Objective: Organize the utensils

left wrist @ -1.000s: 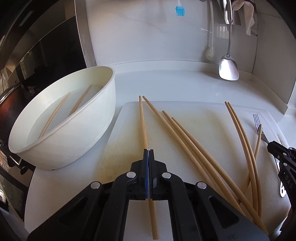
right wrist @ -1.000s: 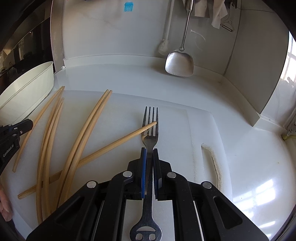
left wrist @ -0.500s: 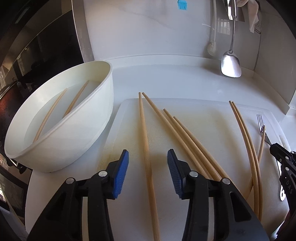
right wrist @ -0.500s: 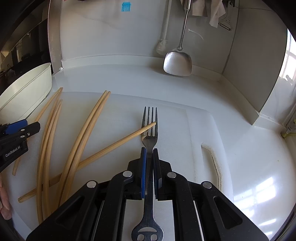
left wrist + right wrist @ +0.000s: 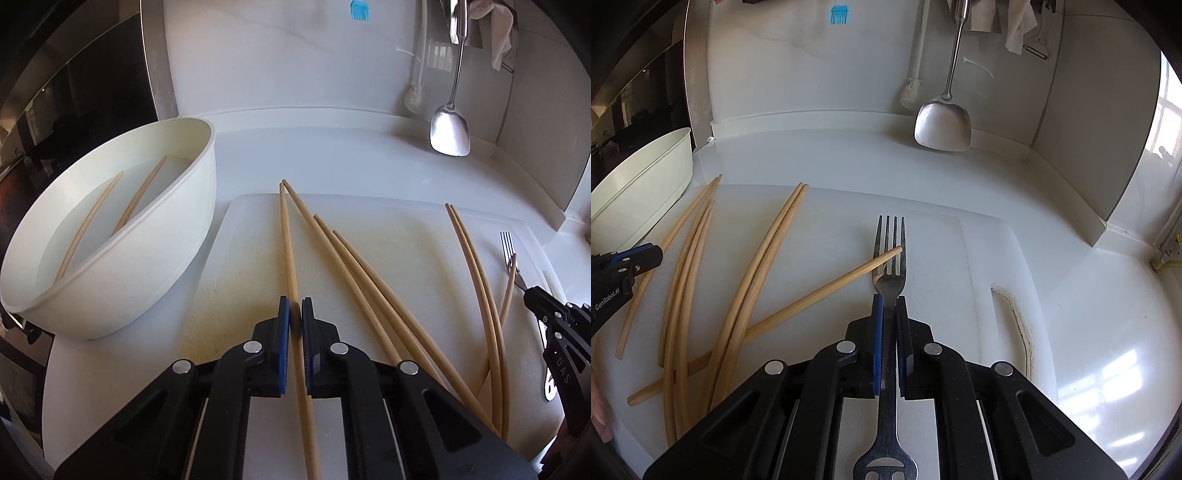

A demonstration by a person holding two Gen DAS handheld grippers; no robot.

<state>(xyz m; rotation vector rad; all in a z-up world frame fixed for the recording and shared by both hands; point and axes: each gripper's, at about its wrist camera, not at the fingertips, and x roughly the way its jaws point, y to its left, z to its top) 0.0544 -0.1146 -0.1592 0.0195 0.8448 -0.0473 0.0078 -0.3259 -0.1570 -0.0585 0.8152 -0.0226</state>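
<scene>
My left gripper (image 5: 294, 312) is shut on a wooden chopstick (image 5: 287, 243) that lies along the white cutting board (image 5: 399, 240). Several more chopsticks (image 5: 354, 266) lie beside it, and a curved pair (image 5: 476, 258) further right. A white bowl (image 5: 122, 273) at left holds two chopsticks (image 5: 140, 194). My right gripper (image 5: 889, 301) is shut on a metal fork (image 5: 889, 254) lying on the board (image 5: 979, 258); one chopstick (image 5: 827, 291) rests across the fork's tines. The right gripper also shows at the right edge of the left wrist view (image 5: 554, 325).
A metal spatula (image 5: 942, 125) and a white brush (image 5: 911, 92) hang against the back wall. A blue silicone brush (image 5: 838, 14) hangs higher up. The board has a handle slot (image 5: 1012, 317) at its right. A dark oven front (image 5: 74, 92) stands at left.
My left gripper was shut, opened half a second ago, and has now shut on the chopstick again. The right gripper has stayed shut on the fork.
</scene>
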